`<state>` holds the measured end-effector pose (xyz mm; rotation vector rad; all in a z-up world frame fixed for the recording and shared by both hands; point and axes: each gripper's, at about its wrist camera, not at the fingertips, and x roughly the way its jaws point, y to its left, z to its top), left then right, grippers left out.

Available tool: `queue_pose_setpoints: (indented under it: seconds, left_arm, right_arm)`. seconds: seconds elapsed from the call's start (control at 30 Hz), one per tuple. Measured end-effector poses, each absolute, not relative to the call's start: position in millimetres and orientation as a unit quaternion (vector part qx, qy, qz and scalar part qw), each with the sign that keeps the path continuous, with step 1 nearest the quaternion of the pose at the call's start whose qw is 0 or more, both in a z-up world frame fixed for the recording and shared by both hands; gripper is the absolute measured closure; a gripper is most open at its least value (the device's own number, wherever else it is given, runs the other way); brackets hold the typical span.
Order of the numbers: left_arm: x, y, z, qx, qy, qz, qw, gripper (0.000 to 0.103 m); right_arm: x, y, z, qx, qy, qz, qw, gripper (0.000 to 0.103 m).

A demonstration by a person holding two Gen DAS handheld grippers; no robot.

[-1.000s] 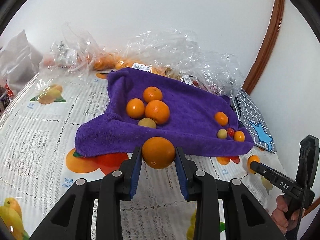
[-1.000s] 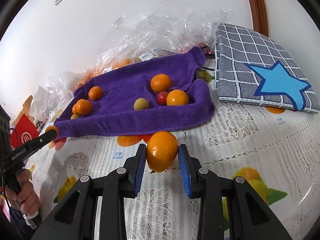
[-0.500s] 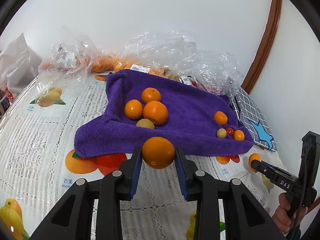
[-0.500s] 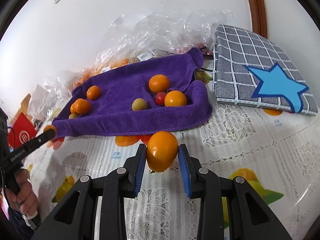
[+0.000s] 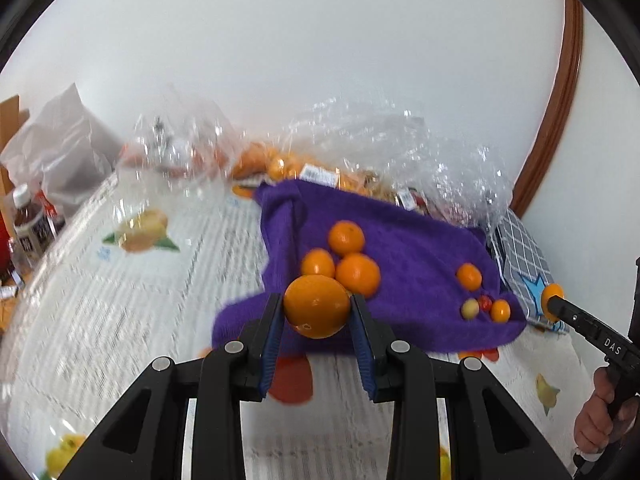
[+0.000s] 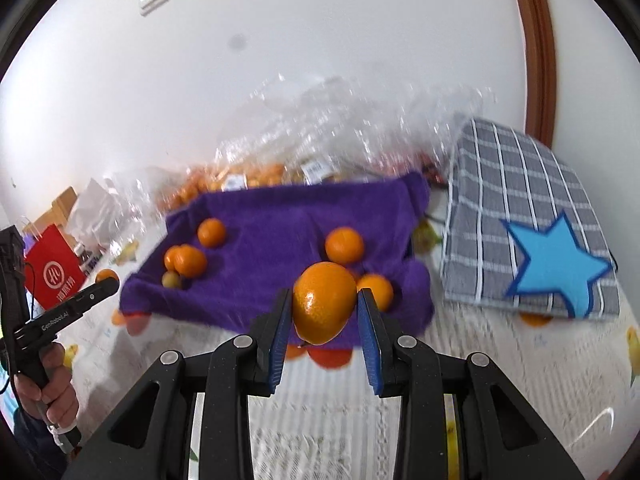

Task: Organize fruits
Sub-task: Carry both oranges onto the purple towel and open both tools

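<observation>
My left gripper (image 5: pixel 316 312) is shut on an orange (image 5: pixel 317 306) and holds it in the air just in front of the purple towel (image 5: pixel 416 248). My right gripper (image 6: pixel 325 312) is shut on another orange (image 6: pixel 324 307), raised over the towel's (image 6: pixel 280 224) near edge. On the towel lie three oranges (image 5: pixel 347 256) in a left cluster, and a right group with two small oranges (image 5: pixel 469 277), a yellowish fruit (image 5: pixel 469 309) and a red one (image 5: pixel 485 302). The right gripper with its orange also shows in the left wrist view (image 5: pixel 554 306).
Clear plastic bags with more oranges (image 5: pixel 276 164) lie behind the towel against the white wall. A grey checked cushion with a blue star (image 6: pixel 528 240) sits to the right. A red bag (image 6: pixel 52 272) and bottles (image 5: pixel 30 224) stand at the left. The tablecloth (image 5: pixel 120 300) has fruit prints.
Both grippers have lifted and moved forward toward the towel, each still holding its orange. The views are blurred by the motion.
</observation>
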<state>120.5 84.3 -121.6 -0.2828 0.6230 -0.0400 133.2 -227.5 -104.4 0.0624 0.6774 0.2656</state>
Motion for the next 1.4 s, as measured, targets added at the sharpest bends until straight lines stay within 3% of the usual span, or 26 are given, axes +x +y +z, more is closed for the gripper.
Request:
queue_pose_setpoints:
  seconds: [0.43,0.97,1.4]
  left_arm:
    - [162.7,96.6,-107.2,-0.158,0.307,-0.028,0.938,0.072]
    - [241.5,32.3,-129.7,-0.119,0.367,-0.080,0.919,0.072]
    - [267.2,8.4,-139.7,-0.074,0.402,-0.094,0.908,0.072]
  right_arm:
    - [182.5,-215.6,-101.4,0.028,0.331,0.140,0.933,0.070]
    - [237.0,-177.0,-158.4,-0.009,0.403,0.165,0.900,0.070]
    - [242.5,-170.0,-171.6,-0.024,0.413,0.162,0.896,0.070]
